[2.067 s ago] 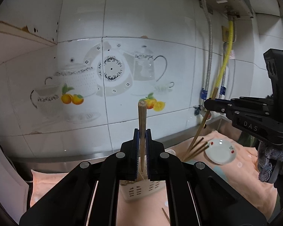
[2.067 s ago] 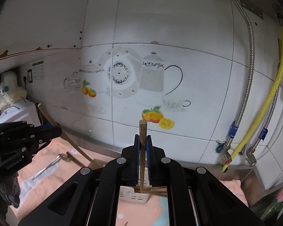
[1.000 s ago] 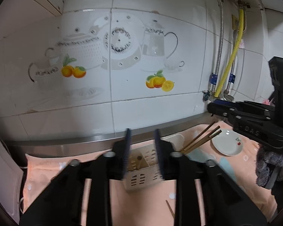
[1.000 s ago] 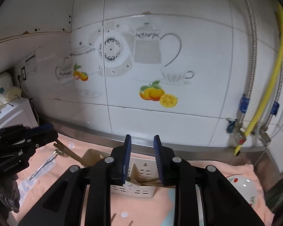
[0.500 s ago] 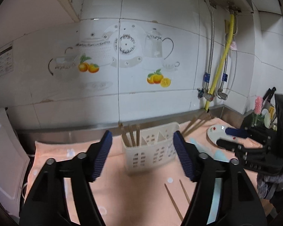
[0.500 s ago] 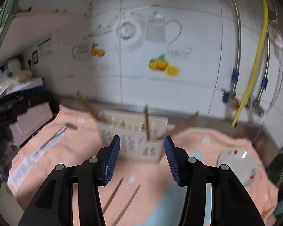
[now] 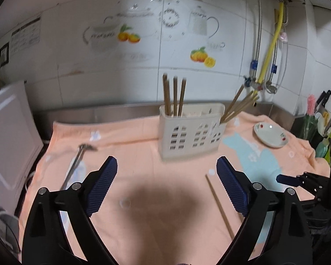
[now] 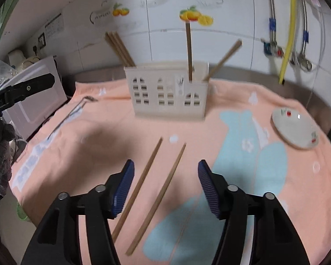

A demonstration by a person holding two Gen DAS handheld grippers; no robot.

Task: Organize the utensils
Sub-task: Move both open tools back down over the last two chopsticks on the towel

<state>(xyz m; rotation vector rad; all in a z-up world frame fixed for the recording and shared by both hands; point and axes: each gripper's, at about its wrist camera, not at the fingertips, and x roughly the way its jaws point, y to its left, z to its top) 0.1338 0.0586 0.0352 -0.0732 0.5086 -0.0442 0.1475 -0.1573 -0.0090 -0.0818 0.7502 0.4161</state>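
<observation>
The caddy (image 7: 190,130) walls hide the lower ends of the standing chopsticks (image 7: 175,96).

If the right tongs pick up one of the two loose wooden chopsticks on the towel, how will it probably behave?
The two thin wooden chopsticks look straight and rigid, so one is probably stiff and light. Each lies flat on the soft peach towel, so the open right tongs may pinch cloth too. Being slender, it could pivot between the ribbed blue pads if gripped off-centre.
</observation>
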